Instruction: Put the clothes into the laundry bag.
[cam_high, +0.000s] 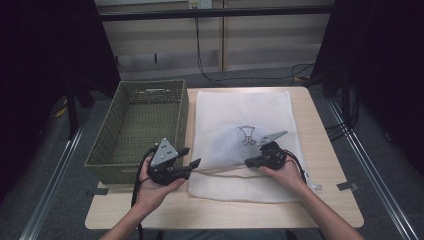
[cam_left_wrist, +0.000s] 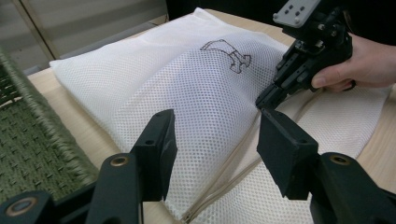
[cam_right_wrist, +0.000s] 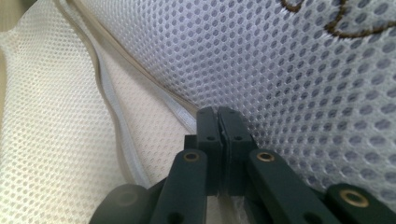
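A white mesh laundry bag (cam_high: 240, 112) with a small dark drawing (cam_high: 247, 135) lies flat on the table; something pale grey bulges inside it (cam_high: 225, 146). Its zipper (cam_left_wrist: 243, 158) runs along the near side. My right gripper (cam_high: 248, 162) is shut at the zipper line, and in the right gripper view its jaws (cam_right_wrist: 218, 112) press together on the zipper edge (cam_right_wrist: 116, 116) beside the mesh (cam_right_wrist: 303, 70). My left gripper (cam_high: 191, 157) hovers open at the bag's left edge. In the left gripper view its jaws (cam_left_wrist: 212, 126) stand wide apart over the bag (cam_left_wrist: 187, 79), facing the right gripper (cam_left_wrist: 264, 100).
A green woven basket (cam_high: 107, 145) stands on the table's left part, right beside the left gripper, and its rim (cam_left_wrist: 28, 140) shows in the left gripper view. Bare wooden tabletop (cam_high: 225, 212) lies in front of the bag. Cables run over the floor behind the table.
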